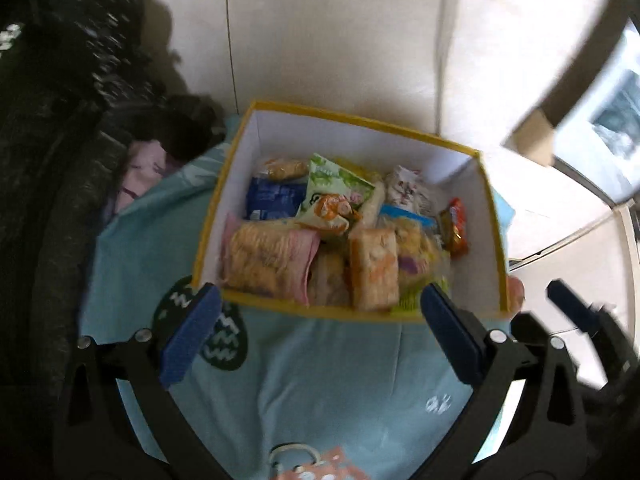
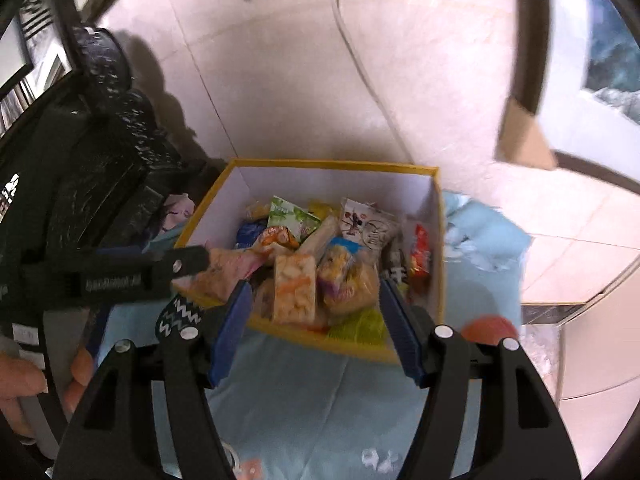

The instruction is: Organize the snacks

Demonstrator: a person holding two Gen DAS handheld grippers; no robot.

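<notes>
A yellow-rimmed box (image 1: 344, 117) with white inner walls stands on a light blue cloth (image 1: 320, 384). It holds several snack packets, among them a pink noodle pack (image 1: 268, 264), a green-and-white bag (image 1: 332, 196) and a red wrapper (image 1: 454, 226). My left gripper (image 1: 320, 332) is open and empty, its blue pads (image 1: 192, 336) just short of the box's near rim. In the right wrist view the box (image 2: 332, 166) shows again. My right gripper (image 2: 316, 328) is open and empty at the near rim. The left gripper's arm (image 2: 120, 276) reaches in from the left.
A black textured bag (image 1: 60, 160) lies at the left, also in the right wrist view (image 2: 100, 168). A white cable (image 2: 360, 64) runs over the tiled floor behind the box. A cardboard piece (image 2: 524, 140) lies at the far right. An orange patterned item (image 1: 316, 468) lies on the cloth near me.
</notes>
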